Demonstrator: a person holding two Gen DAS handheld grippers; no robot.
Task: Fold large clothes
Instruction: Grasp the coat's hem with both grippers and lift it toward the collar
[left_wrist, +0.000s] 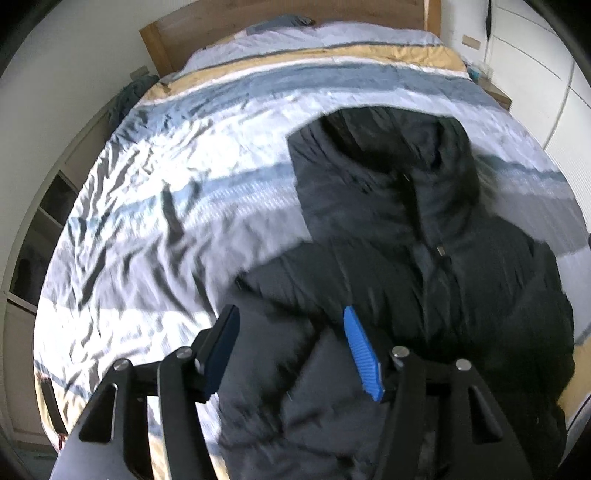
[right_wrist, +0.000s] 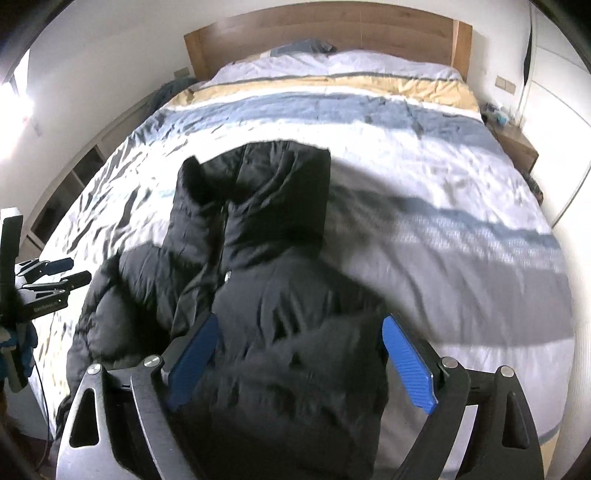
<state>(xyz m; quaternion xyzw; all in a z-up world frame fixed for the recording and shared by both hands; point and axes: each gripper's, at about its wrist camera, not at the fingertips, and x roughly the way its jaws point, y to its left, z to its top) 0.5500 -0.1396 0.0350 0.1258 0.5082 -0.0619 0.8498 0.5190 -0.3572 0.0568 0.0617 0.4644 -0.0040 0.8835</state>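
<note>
Lying on the bed is a big black coat. Its hood points up toward the wooden headboard. A zip runs down the middle of the coat, and the puffy body spreads out toward the foot of the bed. The bed cover has stripes of white, blue, grey and yellow, and it is full of small wrinkles.

The left gripper hangs over the near part of the coat, close to one sleeve. Its jaws are spread wide with nothing between them but the coat below. One blue pad shows its ridged face. The picture is too blurry to tell if the pads touch the cloth.

The right gripper is over the other side of the coat. Its jaws are spread wide too, and a hump of black cloth sits in the gap between the blue pads. They are not squeezing it.

In the right wrist view the left gripper shows at the far left edge, beside the coat.

A small wooden nightstand stands next to the bed near the headboard.
</note>
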